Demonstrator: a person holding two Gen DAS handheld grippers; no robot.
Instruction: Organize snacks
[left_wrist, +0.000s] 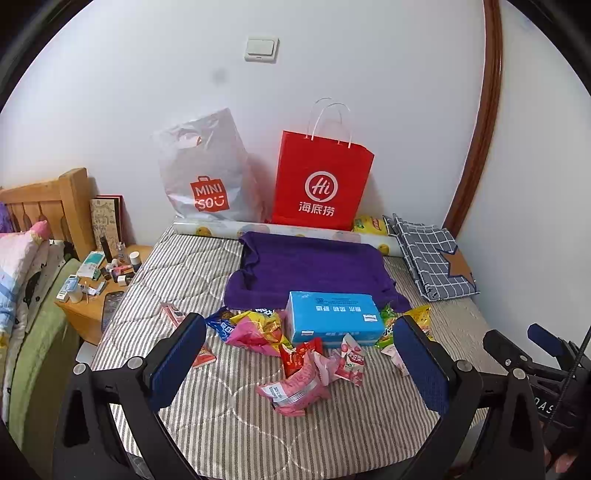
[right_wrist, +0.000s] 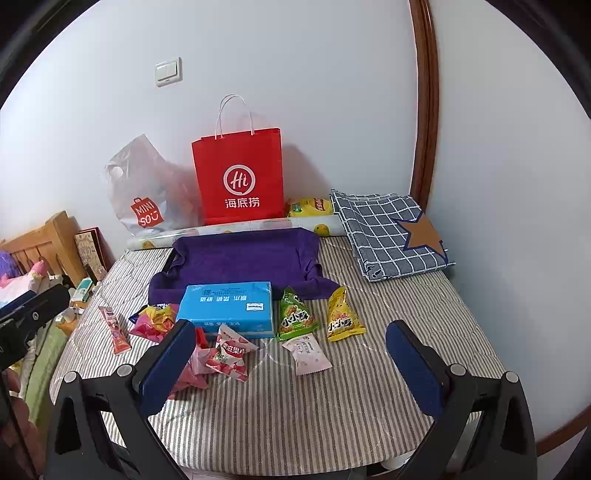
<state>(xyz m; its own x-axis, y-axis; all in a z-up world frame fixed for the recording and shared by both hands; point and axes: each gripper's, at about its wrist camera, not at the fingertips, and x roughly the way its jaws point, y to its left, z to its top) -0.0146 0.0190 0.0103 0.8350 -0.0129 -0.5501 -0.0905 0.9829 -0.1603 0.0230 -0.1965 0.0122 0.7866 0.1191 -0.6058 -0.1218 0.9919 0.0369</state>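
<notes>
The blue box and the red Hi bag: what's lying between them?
A purple cloth and a patterned roll lie between the blue box and the red bag, clearest in the right wrist view.

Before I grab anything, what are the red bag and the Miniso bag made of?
Red bag: looks like stiff matte paper, standing upright with sharp folds and white cord handles. Miniso bag: probably thin glossy plastic, translucent, wrinkled and slumped against the wall.

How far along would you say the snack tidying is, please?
Nothing looks done: the snack packets lie scattered around the blue box on the bed. Both claws, left and right, are open and empty. All sorting remains; the red bag stands behind.
</notes>
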